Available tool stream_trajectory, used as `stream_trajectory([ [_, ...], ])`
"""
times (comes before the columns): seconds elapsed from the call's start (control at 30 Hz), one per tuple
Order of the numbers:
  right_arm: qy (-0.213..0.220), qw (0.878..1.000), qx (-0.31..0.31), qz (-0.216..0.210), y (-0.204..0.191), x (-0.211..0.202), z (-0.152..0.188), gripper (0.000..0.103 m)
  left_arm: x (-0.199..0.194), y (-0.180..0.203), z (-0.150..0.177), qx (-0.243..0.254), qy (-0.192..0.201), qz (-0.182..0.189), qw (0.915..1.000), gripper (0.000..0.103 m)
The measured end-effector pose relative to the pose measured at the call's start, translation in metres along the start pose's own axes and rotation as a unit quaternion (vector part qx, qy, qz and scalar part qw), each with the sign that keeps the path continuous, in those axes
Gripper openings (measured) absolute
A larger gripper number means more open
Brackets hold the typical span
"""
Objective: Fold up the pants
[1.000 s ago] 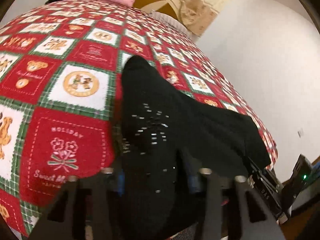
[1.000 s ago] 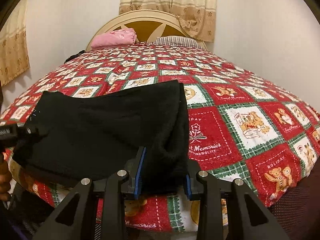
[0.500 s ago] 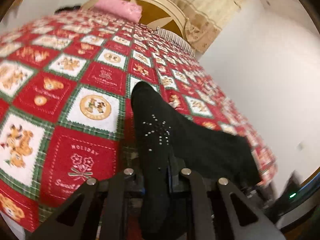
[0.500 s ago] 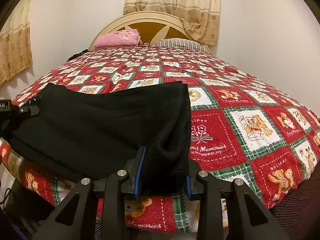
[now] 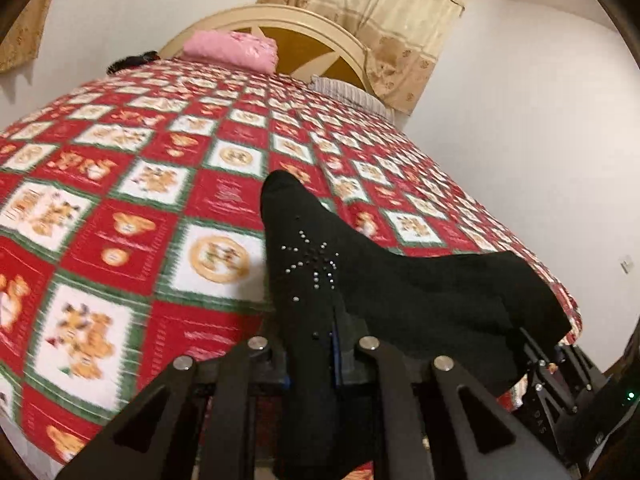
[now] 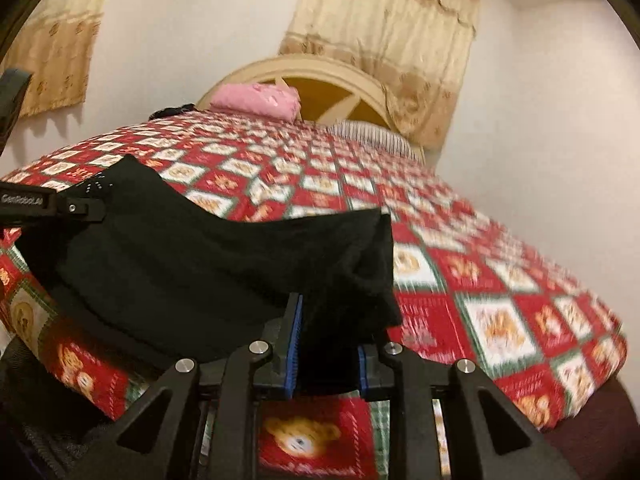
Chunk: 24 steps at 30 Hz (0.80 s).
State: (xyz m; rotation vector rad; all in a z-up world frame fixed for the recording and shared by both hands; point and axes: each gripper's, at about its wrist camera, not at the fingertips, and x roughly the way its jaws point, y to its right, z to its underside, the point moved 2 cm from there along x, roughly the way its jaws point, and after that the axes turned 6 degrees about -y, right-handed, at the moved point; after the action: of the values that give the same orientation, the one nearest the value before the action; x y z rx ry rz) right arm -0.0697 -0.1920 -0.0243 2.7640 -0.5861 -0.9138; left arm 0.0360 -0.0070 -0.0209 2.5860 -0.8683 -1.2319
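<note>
The black pants (image 5: 420, 300) with a small studded star lie near the foot of the bed, stretched between both grippers. My left gripper (image 5: 312, 352) is shut on their left end, which stands up in a peak. My right gripper (image 6: 324, 344) is shut on their right end (image 6: 224, 264), bunched between the blue pads. The left gripper also shows at the left edge of the right wrist view (image 6: 52, 204). The right gripper shows at the lower right of the left wrist view (image 5: 560, 380). Both ends are lifted off the quilt.
The bed has a red, green and white bear-patterned quilt (image 5: 120, 208). A folded pink item (image 5: 232, 48) and a striped pillow (image 5: 348, 92) lie by the cream headboard (image 6: 320, 76). White walls and beige curtains stand behind.
Both grippers have risen and tilted up with the pants held. The left jaws have closed tighter on the cloth. The views now show more wall and headboard.
</note>
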Motion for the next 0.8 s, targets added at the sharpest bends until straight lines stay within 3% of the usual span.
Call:
stream_trajectory([
  [0.1, 0.006, 1.0, -0.005, -0.012, -0.015, 0.006, -0.008, 0.022, -0.002, -0.01, -0.002, 0.003, 0.004, -0.03, 0.9995, 0.015],
  [0.17, 0.007, 1.0, -0.008, -0.016, -0.024, 0.01, -0.011, 0.022, -0.002, -0.016, -0.004, -0.004, 0.007, -0.032, 0.9995, 0.015],
  [0.37, 0.074, 0.994, -0.068, 0.039, -0.055, 0.003, -0.029, 0.017, -0.012, -0.031, -0.013, -0.006, 0.03, -0.041, 0.9987, 0.015],
  [0.5, 0.097, 0.991, -0.083, 0.038, -0.067, 0.006, -0.046, 0.016, -0.014, -0.037, -0.017, -0.005, 0.042, -0.058, 0.9974, 0.015],
  [0.63, 0.077, 0.994, -0.079, 0.02, -0.072, 0.02, -0.046, 0.016, -0.013, -0.049, -0.017, -0.011, 0.033, -0.062, 0.9975, 0.015],
  [0.77, 0.016, 0.997, -0.05, -0.05, -0.068, 0.029, -0.026, 0.017, -0.005, -0.058, -0.014, -0.016, 0.019, -0.062, 0.9978, 0.015],
  [0.8, 0.001, 0.997, -0.049, -0.064, -0.069, 0.033, -0.019, 0.022, -0.003, -0.06, -0.013, -0.017, 0.016, -0.065, 0.9976, 0.015],
])
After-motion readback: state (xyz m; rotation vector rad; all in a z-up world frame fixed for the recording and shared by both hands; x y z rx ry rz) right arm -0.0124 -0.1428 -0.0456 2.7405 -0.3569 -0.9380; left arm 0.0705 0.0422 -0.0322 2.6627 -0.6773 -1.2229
